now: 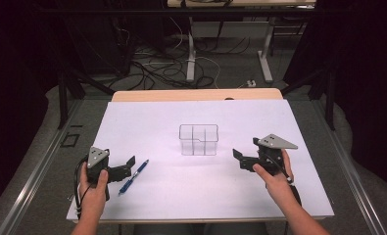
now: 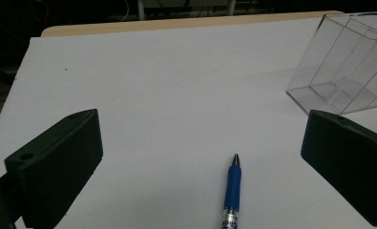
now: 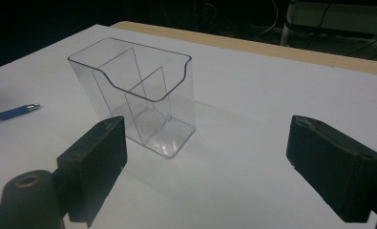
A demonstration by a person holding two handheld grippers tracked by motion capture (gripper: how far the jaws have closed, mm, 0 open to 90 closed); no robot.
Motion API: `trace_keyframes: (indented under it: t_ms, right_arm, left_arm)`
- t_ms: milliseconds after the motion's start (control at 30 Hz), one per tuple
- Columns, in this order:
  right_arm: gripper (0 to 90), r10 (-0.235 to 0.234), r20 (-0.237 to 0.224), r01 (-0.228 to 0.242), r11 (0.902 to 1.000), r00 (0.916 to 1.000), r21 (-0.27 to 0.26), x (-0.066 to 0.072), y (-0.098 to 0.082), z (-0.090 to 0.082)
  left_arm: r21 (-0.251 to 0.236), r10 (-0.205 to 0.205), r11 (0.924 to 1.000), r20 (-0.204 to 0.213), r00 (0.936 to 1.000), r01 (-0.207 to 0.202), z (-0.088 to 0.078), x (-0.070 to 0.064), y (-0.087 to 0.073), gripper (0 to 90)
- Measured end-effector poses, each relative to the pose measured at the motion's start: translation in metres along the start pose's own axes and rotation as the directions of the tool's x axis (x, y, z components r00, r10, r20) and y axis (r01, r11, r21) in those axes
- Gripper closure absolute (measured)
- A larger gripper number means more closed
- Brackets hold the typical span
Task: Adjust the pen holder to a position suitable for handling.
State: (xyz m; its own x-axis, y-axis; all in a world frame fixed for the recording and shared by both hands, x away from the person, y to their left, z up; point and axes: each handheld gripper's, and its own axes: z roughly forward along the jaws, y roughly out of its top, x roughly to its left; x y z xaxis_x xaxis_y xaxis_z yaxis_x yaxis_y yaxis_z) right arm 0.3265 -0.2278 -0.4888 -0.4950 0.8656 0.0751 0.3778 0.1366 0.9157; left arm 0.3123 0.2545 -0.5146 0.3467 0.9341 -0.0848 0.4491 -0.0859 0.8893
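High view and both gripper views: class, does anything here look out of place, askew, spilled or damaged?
Nothing stands out. The clear divided holder stands upright and empty on the white table top, with no visible cracks. The blue pen lies flat and slanted beside the left gripper, outside the holder. Both grippers are open, and nothing is spilled.

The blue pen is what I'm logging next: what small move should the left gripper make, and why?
Probably ease the left gripper forward and down over the blue pen. Its jaws stand open and the pen lies flat on the white table between them, untouched, with the clear compartment holder standing upright beyond.
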Motion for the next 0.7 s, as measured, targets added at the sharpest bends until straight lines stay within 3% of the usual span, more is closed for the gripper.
trace_keyframes:
  t_ms: [200,467,700]
  right_arm:
    - [0.4,0.001,0.020,-0.001,0.9999,0.9998,0.011,-0.011,-0.006,-0.011]
    - [0.0,-0.003,0.032,0.002,0.9999,0.9995,0.013,-0.026,-0.017,-0.024]
    - [0.0,0.010,0.044,-0.011,0.9994,0.9990,0.033,-0.033,-0.028,-0.021]
  left_arm:
    - [-0.008,-0.006,0.9999,-0.002,1.0000,0.006,0.000,-0.001,0.000,0.2]
    - [0.006,0.002,1.0000,-0.009,1.0000,-0.002,-0.003,-0.002,0.003,0.7]
    - [0.000,0.011,0.9999,-0.010,0.9999,-0.011,-0.008,-0.003,0.006,3.3]
